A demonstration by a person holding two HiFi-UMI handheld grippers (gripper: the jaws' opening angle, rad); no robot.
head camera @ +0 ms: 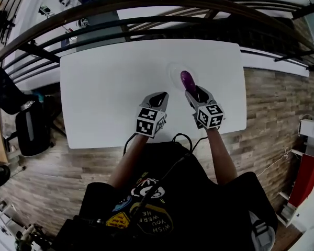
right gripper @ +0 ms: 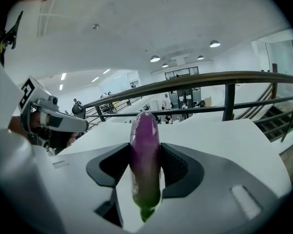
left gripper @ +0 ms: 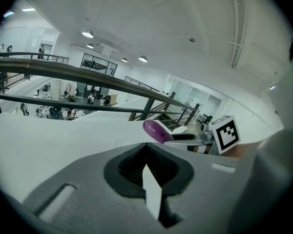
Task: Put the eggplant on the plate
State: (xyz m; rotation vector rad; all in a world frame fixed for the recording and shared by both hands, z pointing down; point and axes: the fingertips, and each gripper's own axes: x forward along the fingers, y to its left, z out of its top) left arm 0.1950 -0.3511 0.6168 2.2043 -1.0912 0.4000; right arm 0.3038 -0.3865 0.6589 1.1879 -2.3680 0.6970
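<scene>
A purple eggplant (head camera: 187, 80) is clamped lengthwise between the jaws of my right gripper (head camera: 191, 91), its rounded end sticking out forward and its green stem end back near the jaw base (right gripper: 145, 165). It hangs just over a faint, pale plate (head camera: 174, 73) on the white table (head camera: 104, 88). My left gripper (head camera: 159, 96) hovers over the table just left of the right one, with its jaws together and nothing between them (left gripper: 146, 147). The eggplant (left gripper: 156, 130) also shows in the left gripper view, ahead and to the right.
A dark metal railing (head camera: 146, 22) runs along the table's far side. Wooden floor (head camera: 272, 103) lies to the right of the table, and a black chair (head camera: 29, 127) stands at its left. The person's torso is at the near edge.
</scene>
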